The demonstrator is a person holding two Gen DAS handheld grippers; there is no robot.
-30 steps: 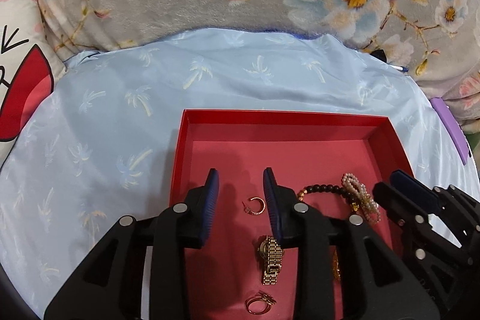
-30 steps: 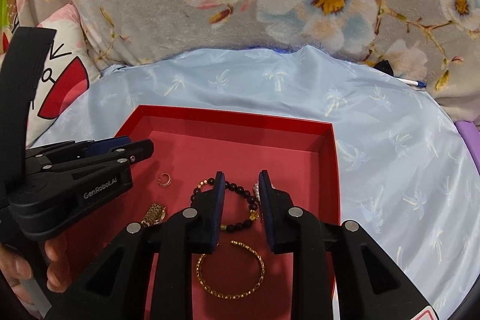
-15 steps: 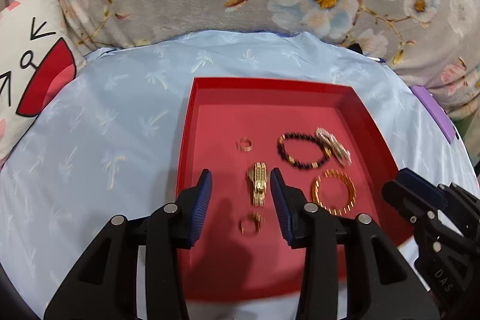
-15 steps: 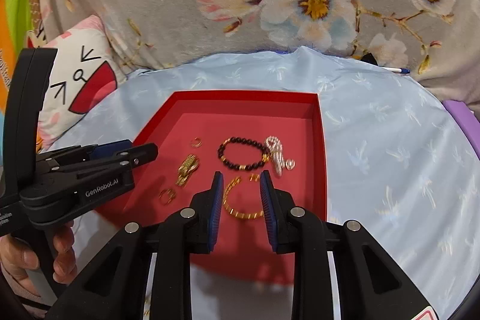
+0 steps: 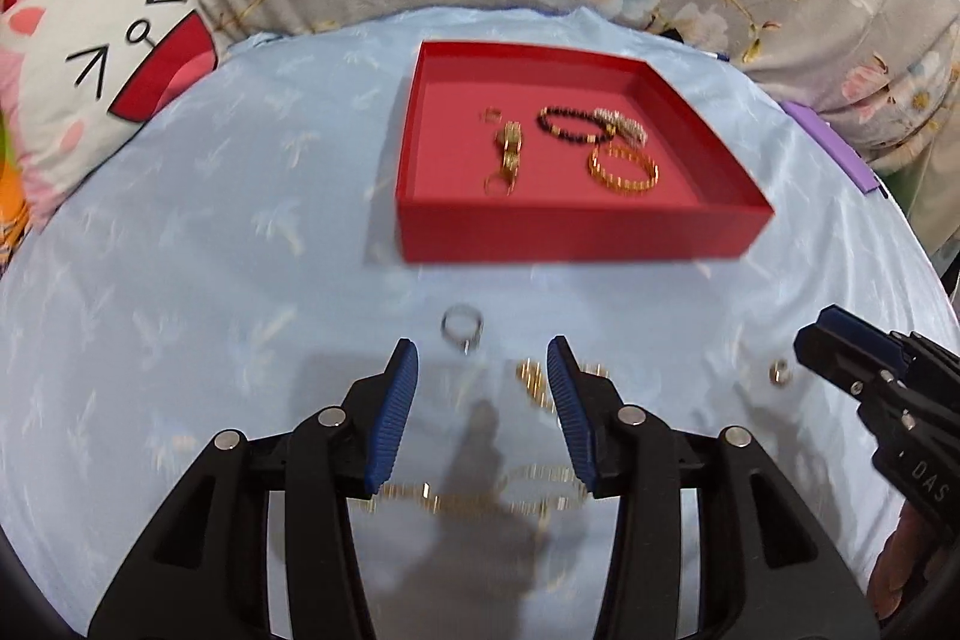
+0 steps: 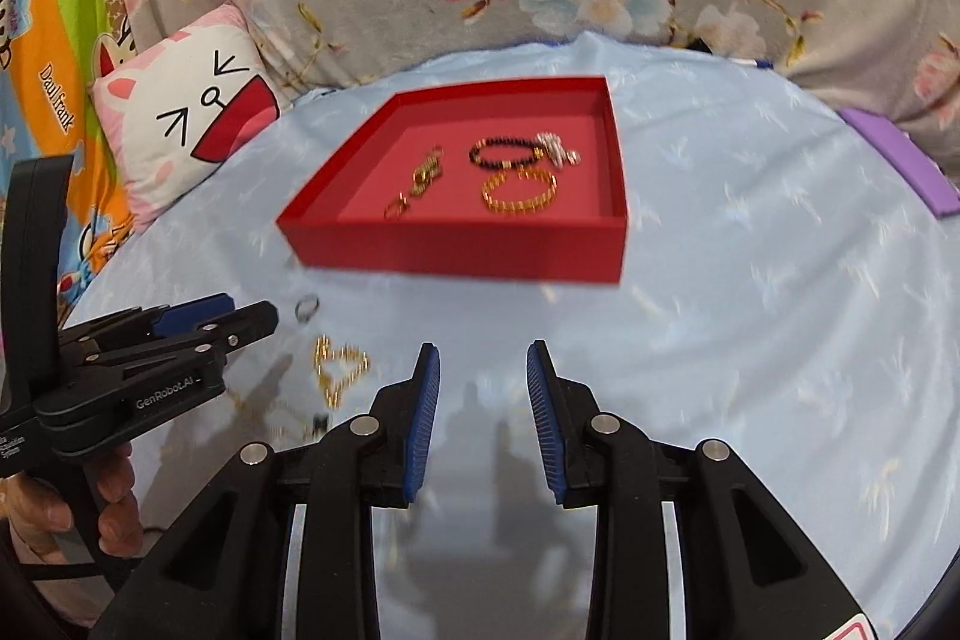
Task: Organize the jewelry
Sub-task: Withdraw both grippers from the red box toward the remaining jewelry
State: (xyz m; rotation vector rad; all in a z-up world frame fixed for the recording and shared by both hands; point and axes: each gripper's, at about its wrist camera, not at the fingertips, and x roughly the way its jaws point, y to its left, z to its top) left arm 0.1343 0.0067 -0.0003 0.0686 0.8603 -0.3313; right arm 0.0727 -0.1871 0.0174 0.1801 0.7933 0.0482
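Blue cloth (image 5: 180, 280) fills most of both views. Red tray (image 5: 576, 235) sits upper centre; inside lie a gold bangle (image 5: 624, 169), black bead bracelet (image 5: 567, 127), gold watch-like piece (image 5: 510, 148) and small rings. Left gripper (image 5: 480, 412), bottom centre of its view: fingers wide apart, empty. Right gripper (image 6: 483, 412), bottom centre of its view: fingers also wide, empty. On the cloth below the tray: blurred gold chain (image 5: 480, 499), silver ring (image 5: 462, 328), small earring (image 5: 780, 373) at right.
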